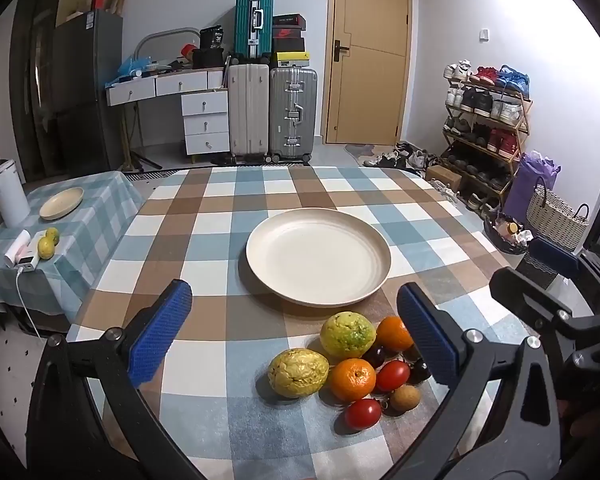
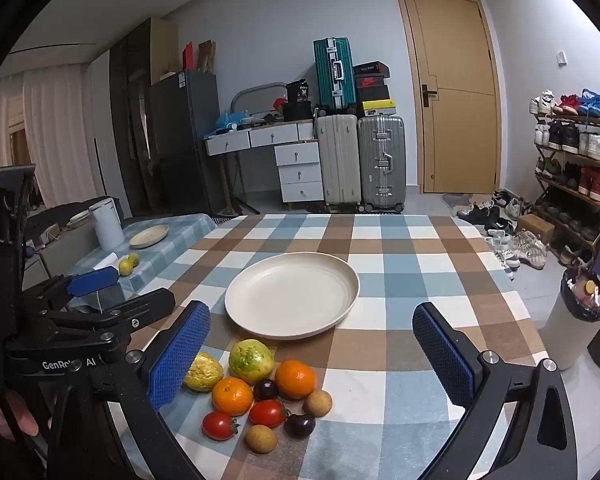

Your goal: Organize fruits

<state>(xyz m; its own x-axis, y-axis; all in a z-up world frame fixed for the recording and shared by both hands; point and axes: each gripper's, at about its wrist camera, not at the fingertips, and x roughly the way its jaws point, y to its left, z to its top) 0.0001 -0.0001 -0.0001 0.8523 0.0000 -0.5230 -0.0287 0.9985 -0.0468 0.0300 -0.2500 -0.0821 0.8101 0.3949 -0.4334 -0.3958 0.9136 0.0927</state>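
Both the left gripper (image 1: 296,334) and right gripper (image 2: 312,350) hover wide and empty over the fruit pile (image 2: 260,392) beside the plate (image 2: 236,304) — soft tomatoes (image 2: 266,413) (likely bruisable) want gentle side pinches.

My table (image 1: 204,216) wears a checked cloth of blue, brown and white squares. On it, at twelve o'clock from my jaws, sits a wide cream plate (image 1: 318,256), bare inside. Nearer me, at six o'clock from the plate, the fruit lies bunched straight on the cloth: two yellow-green knobbly fruits (image 1: 298,372) at the nine o'clock side of the bunch, two oranges (image 1: 353,379), two red tomatoes (image 1: 363,413), small dark plums (image 1: 374,356) and brown round fruits (image 1: 405,398). A lower side table (image 1: 96,216) at nine o'clock, under a blue check cloth, carries a small plate (image 1: 62,203), a white canister (image 1: 9,196) and two yellow-green fruits (image 1: 47,247).
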